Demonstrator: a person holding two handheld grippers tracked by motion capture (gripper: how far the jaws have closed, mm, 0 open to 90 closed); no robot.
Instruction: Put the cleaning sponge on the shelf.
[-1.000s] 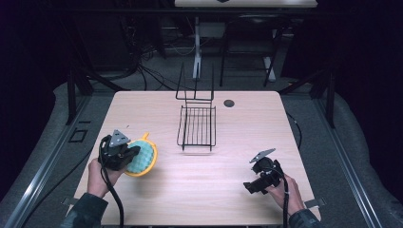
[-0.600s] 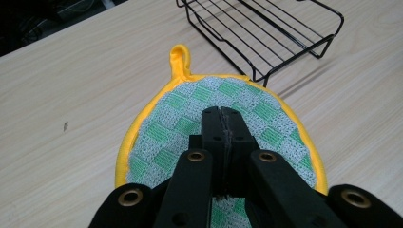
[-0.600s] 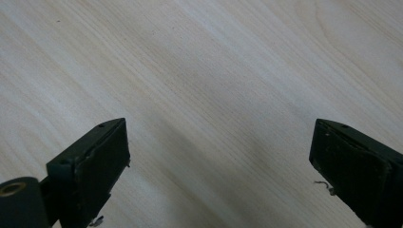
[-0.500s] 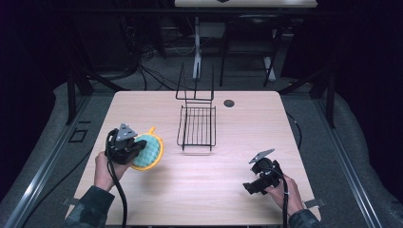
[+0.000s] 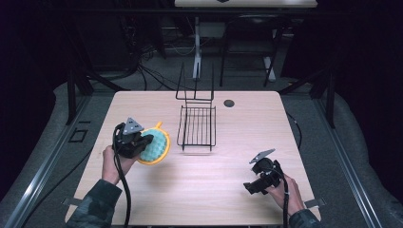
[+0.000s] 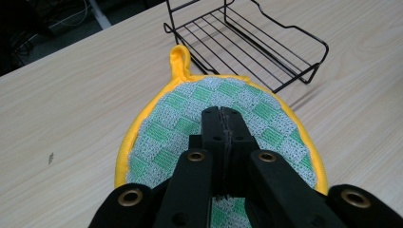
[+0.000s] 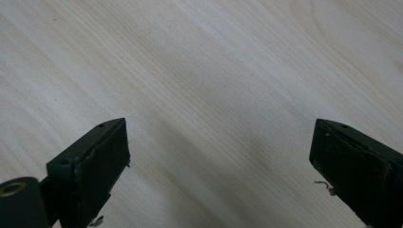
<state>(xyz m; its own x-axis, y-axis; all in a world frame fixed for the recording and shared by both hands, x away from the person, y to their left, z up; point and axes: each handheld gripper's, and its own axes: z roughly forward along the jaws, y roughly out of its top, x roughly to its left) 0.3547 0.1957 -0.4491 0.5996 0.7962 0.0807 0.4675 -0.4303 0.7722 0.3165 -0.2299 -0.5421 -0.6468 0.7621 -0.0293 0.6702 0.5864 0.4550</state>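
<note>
I've carried the pot holder (image 5: pixel 155 146) in my left gripper (image 5: pixel 142 141), jaws clamped on it, away from the table's (image 5: pixel 247 118) left edge and a little toward its far edge. It now hangs lifted, closer to the wire rack (image 5: pixel 196 126), its yellow loop (image 6: pixel 180 59) pointing at the rack's near corner.

A wire rack (image 5: pixel 196 127) stood mid-bench (image 5: pixel 228 199); the potholder (image 5: pixel 157 146) lay just left of it, near the left hand-held gripper (image 5: pixel 142 141).
</note>
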